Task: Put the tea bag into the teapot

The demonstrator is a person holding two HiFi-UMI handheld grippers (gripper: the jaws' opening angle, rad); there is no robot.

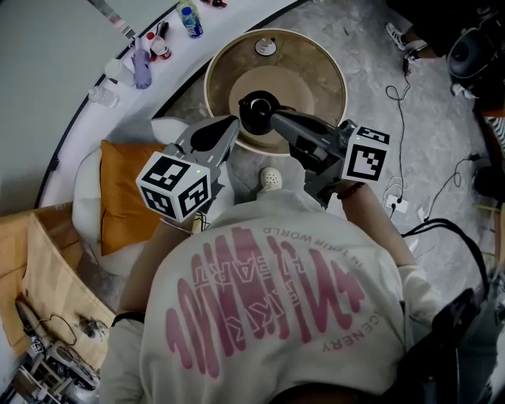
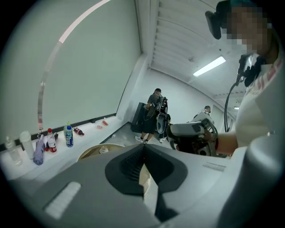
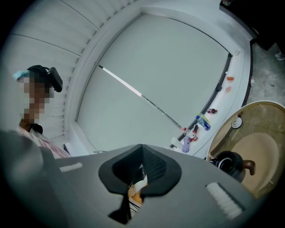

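While the person stands over a round tabletop (image 1: 316,71), both claws point at the black teapot (image 1: 255,110), which sits near the tabletop's middle, a bit to the person's side. On the right claw (image 3: 141,148) the jaws are pinched narrow, with a small white-and-orange scrap caught low between them that looks like the tea bag (image 3: 135,192). Head view puts its tip right at the teapot's right side; touching or not, can't tell. Right gripper view shows the teapot just beside the claw's body, with a shiny ring on top and a brown handle. On the left claw (image 2: 143,147) the jaws are closed together with nothing in them, and the tip is just left of the teapot. A small white item (image 1: 265,47) sits at the tabletop's far side, well apart from the teapot and too small to name. Marker cubes ride on both grippers, close to the person's white shirt (image 1: 268,316) with pink print. A white shoe (image 1: 271,178) is on the floor by the tabletop's near edge. Left of the person, an orange cushion (image 1: 122,197) lies on a white seat. The curved white ledge (image 1: 166,75) beyond holds bottles (image 1: 189,20). Cables (image 1: 398,102) trail over the grey floor at right. Two people (image 2: 156,116) stand far back in the left gripper view.
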